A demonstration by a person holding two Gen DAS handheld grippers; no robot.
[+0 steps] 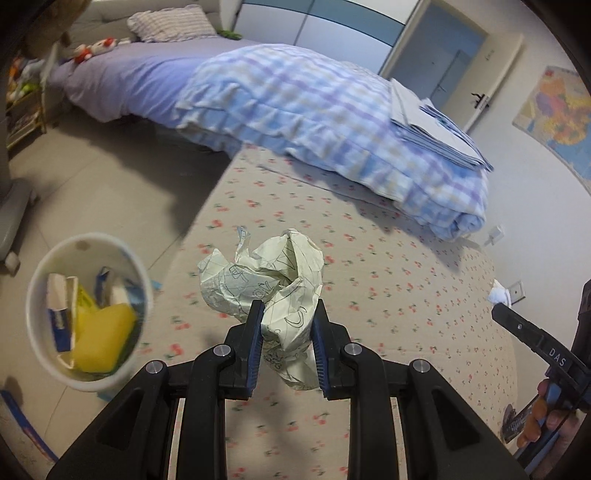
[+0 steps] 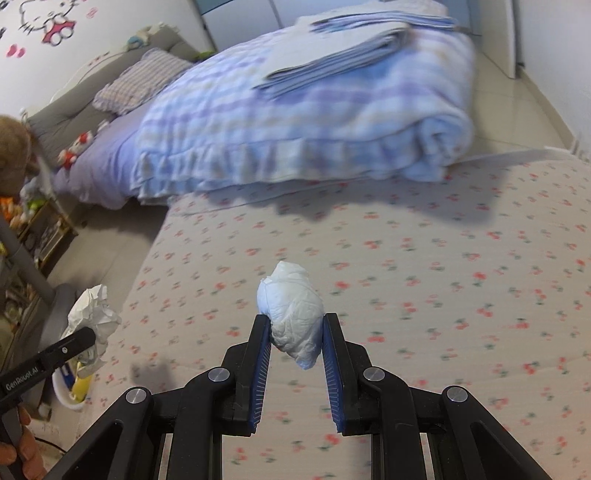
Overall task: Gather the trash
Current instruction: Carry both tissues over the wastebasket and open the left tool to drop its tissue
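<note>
- Left gripper (image 1: 287, 308) up close; its fingers (image 1: 254, 325) pinch a crumpled, scribbled-on paper ball (image 1: 266, 273), held clear above the cherry-print mattress (image 1: 388, 280)
- Right gripper (image 2: 297, 321) likewise clamped tight; its fingers (image 2: 263, 343) squeeze a wadded white tissue (image 2: 293, 314) above the same mattress
- Down on the floor beside the mattress edge, a white bin (image 1: 88, 310) stands open; yellow and blue packaging already lies inside it
- Farther back, a rolled blue-checked quilt (image 1: 332, 122) lies across the bed; folded sheets (image 1: 432, 125) rest on top of it
- At the far end, a checked pillow (image 1: 170, 24)
</note>
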